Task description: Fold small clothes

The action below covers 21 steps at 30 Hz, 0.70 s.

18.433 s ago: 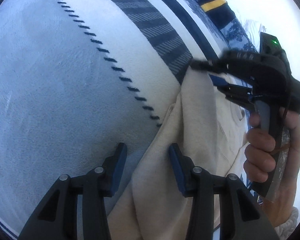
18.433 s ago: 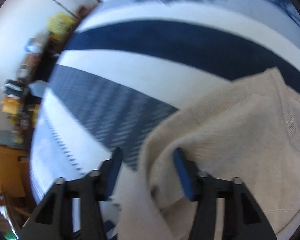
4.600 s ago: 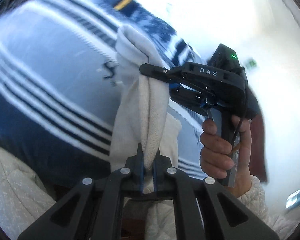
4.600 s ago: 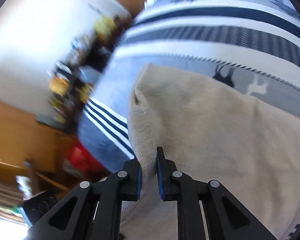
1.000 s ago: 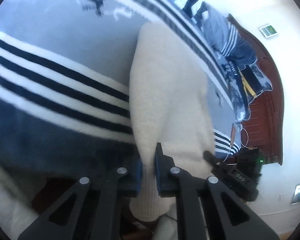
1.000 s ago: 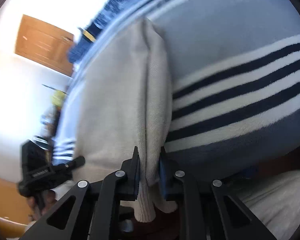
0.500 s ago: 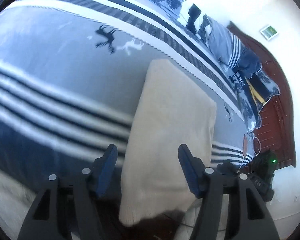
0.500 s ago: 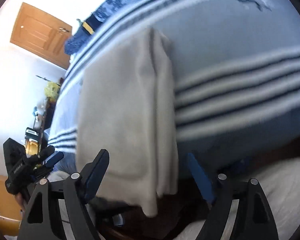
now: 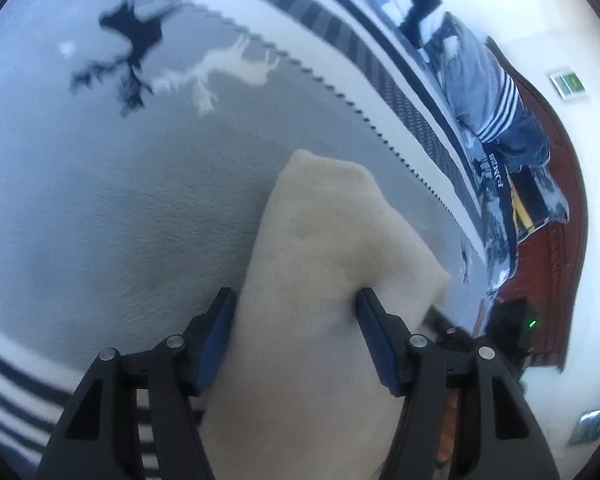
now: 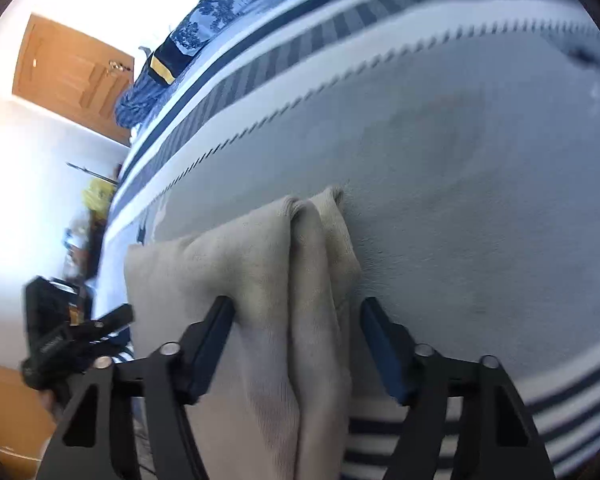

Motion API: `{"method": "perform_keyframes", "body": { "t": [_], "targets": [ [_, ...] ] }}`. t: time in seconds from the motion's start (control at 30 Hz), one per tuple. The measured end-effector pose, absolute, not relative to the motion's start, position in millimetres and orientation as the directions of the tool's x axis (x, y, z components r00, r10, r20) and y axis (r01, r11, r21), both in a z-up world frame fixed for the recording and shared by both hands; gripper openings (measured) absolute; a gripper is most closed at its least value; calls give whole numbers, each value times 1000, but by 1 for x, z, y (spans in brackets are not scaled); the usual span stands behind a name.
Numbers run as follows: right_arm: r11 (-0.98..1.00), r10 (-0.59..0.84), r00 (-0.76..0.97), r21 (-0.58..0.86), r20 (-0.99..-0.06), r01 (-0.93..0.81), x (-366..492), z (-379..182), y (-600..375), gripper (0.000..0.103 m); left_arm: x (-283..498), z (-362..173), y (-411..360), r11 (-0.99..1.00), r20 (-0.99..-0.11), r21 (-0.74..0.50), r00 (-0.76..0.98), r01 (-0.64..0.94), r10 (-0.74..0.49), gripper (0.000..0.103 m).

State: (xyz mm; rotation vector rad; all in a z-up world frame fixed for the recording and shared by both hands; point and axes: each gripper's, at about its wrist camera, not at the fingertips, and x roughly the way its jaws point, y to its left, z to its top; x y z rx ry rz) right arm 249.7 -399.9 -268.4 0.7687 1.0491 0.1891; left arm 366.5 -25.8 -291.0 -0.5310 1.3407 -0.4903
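A cream knit garment (image 9: 332, 264), folded into a long strip, lies on a grey and navy striped blanket (image 9: 112, 200). My left gripper (image 9: 296, 340) is open with its jaws on either side of the near end. In the right wrist view the garment (image 10: 260, 272) shows stacked folded edges. My right gripper (image 10: 296, 344) is open, astride that end. The right gripper shows at the lower right of the left wrist view (image 9: 500, 324); the left gripper shows at the left of the right wrist view (image 10: 76, 336).
The blanket has deer figures (image 9: 236, 68) and a zigzag border. Blue patterned pillows (image 9: 496, 128) and a dark red headboard (image 9: 548, 264) lie at the bed's far end. A wooden door (image 10: 72, 76) and cluttered shelves (image 10: 88, 220) stand beyond the bed.
Both grippers were shut on the garment's ends a second ago. They opened and let it go, and now sit lower and closer over the ends.
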Motion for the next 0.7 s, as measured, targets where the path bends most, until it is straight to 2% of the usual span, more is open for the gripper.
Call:
{"method": "perform_keyframes", "body": {
  "t": [0.03, 0.07, 0.1, 0.13, 0.23, 0.33, 0.4, 0.53, 0.7],
  "targets": [
    [709, 502, 515, 672, -695, 214, 250, -275, -402, 52, 368, -291, -27, 784, -771, -620, 167, 27, -615, 53],
    [693, 512, 525, 688, -680, 215, 251, -280, -403, 48, 367, -289, -26, 775, -762, -632, 162, 27, -627, 42],
    [680, 521, 534, 702, -666, 213, 250, -282, -402, 32, 366, -286, -22, 759, -747, -651, 158, 24, -646, 29],
    [662, 544, 529, 721, -651, 206, 250, -283, -399, 24, 365, -280, -13, 719, -711, -695, 152, 4, -687, 26],
    [698, 526, 542, 697, -655, 165, 248, -258, -388, 22, 362, -252, 14, 614, -609, -789, 170, -29, -775, 23],
    [662, 568, 589, 744, -575, 88, 249, -219, -380, 22, 363, -208, 40, 599, -579, -800, 235, 20, -781, 23],
    [647, 593, 609, 762, -527, 28, 261, -192, -371, 22, 372, -182, 52, 607, -576, -794, 275, 38, -770, 23],
    [658, 617, 615, 751, -491, -61, 309, -152, -344, 22, 411, -146, 68, 638, -583, -767, 336, 71, -739, 23],
    [685, 613, 606, 724, -507, -87, 393, -134, -317, 22, 488, -153, 76, 665, -614, -746, 373, 12, -695, 23]
  ]
}}
